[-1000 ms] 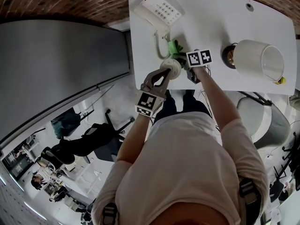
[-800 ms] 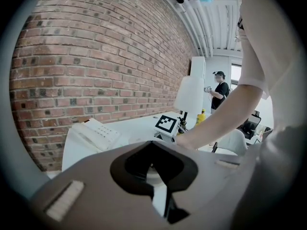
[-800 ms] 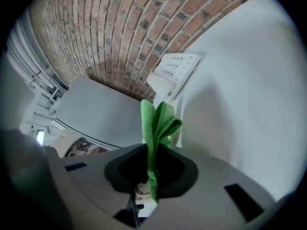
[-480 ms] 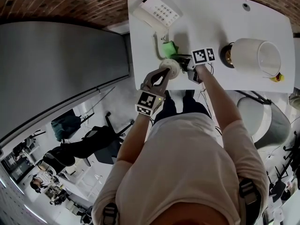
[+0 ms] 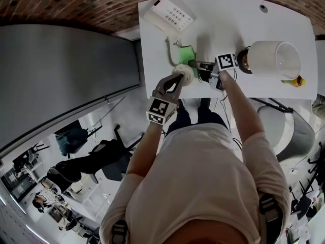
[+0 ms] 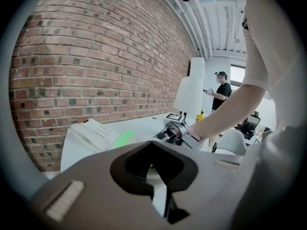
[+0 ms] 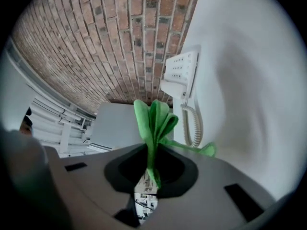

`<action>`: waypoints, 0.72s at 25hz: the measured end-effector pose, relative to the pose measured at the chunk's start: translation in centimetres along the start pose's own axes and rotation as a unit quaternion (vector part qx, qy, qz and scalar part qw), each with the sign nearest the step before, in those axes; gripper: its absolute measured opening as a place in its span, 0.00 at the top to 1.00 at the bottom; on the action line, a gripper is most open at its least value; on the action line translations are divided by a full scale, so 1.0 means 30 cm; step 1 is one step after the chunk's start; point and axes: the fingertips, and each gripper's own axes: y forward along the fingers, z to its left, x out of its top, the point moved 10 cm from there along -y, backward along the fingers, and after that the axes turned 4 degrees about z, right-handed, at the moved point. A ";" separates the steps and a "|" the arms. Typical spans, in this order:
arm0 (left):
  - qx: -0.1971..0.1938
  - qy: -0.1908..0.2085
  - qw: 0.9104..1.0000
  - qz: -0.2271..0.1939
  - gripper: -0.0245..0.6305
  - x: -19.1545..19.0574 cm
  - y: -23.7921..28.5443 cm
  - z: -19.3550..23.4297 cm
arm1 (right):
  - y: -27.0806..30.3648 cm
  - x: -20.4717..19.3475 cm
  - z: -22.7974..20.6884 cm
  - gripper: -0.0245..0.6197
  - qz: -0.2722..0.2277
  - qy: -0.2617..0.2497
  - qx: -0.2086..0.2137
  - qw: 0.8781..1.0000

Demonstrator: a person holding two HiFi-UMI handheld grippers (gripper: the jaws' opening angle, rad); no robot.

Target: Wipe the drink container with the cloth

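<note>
A white table (image 5: 233, 19) stands with its far edge against a brick wall (image 5: 76, 1). At the table's far left corner lies a white telephone (image 5: 170, 14), handset on its cradle, and its coiled cord (image 5: 169, 52) runs down toward the near edge. Near the right edge stands a lamp with a wide white shade (image 5: 271, 60) on a dark base (image 5: 245, 60). A small yellow object (image 5: 296, 80) sits just beside the shade at the near edge. Left of the table is a grey panel (image 5: 66, 75). A grey chair (image 5: 287, 131) stands below the table's near right corner.
</note>
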 end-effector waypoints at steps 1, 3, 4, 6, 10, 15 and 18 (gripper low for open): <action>0.000 0.000 1.000 0.000 0.95 0.001 0.001 0.000 | -0.008 0.004 0.011 0.88 0.003 -0.007 0.000 1.000; -0.001 -0.002 1.000 0.002 0.95 0.002 0.001 -0.002 | -0.019 0.007 0.033 0.88 0.008 -0.018 0.006 1.000; 0.000 -0.002 1.000 0.002 0.95 0.003 0.001 -0.003 | -0.023 0.008 0.044 0.88 0.009 -0.022 0.012 1.000; -0.001 0.002 1.000 -0.003 0.95 0.002 0.001 -0.001 | -0.028 0.011 0.068 0.88 0.014 -0.033 0.027 0.999; -0.012 0.001 1.000 0.003 0.95 0.009 0.003 -0.002 | -0.037 0.025 0.116 0.88 0.029 -0.057 0.051 0.997; -0.010 -0.001 1.000 -0.002 0.95 0.009 0.005 -0.003 | -0.038 0.038 0.152 0.88 0.055 -0.088 0.034 0.994; -0.014 0.001 1.000 -0.003 0.95 0.007 0.008 -0.002 | -0.038 0.037 0.172 0.88 0.062 -0.106 0.035 0.992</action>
